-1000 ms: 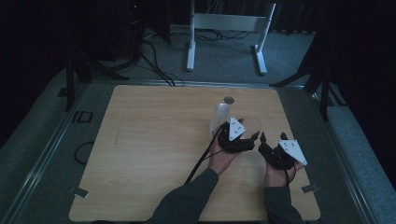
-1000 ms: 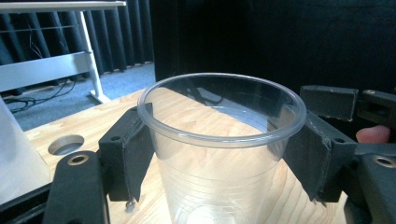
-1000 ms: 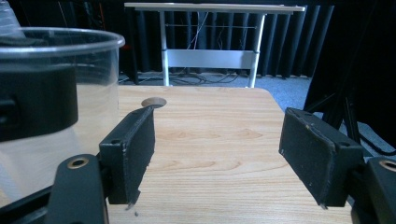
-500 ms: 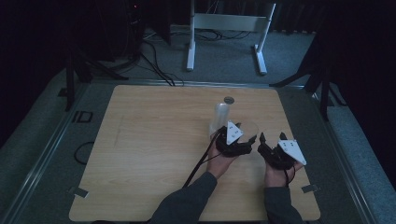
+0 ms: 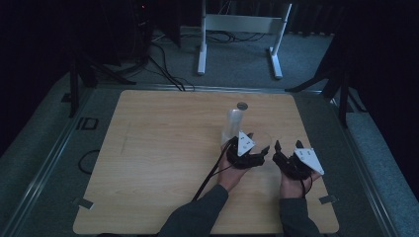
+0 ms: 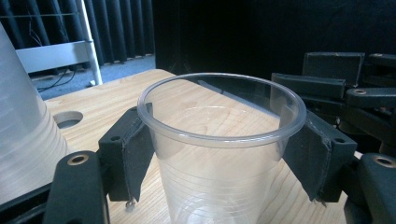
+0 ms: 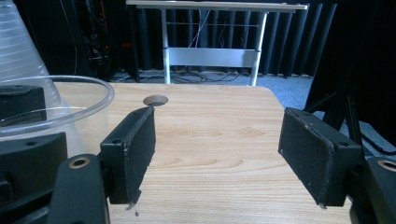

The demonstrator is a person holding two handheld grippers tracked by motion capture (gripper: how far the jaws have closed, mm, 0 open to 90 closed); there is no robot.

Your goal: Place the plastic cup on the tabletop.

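A clear plastic cup (image 6: 219,182) stands upright between the jaws of my left gripper (image 6: 222,144), whose pads (image 6: 135,154) press on its sides just under the rim; the gripper is shut on it. In the high view this gripper (image 5: 259,143) sits just right of a stack of clear cups (image 5: 232,123). My right gripper (image 5: 287,146) is beside it to the right, low over the table (image 5: 163,163). Its jaws (image 7: 215,154) stand open, have just been closing a little, and have nothing between them. The held cup (image 7: 51,107) is to its left.
A round hole (image 5: 242,105) lies in the tabletop beyond the cup stack (image 6: 21,140). A white metal frame (image 5: 242,24) stands on the floor behind the table. A black cable (image 5: 210,175) trails from the left gripper across the wood.
The left gripper with the cup has drawn slightly back toward the near edge, away from the stack. The right hand has kept its place.
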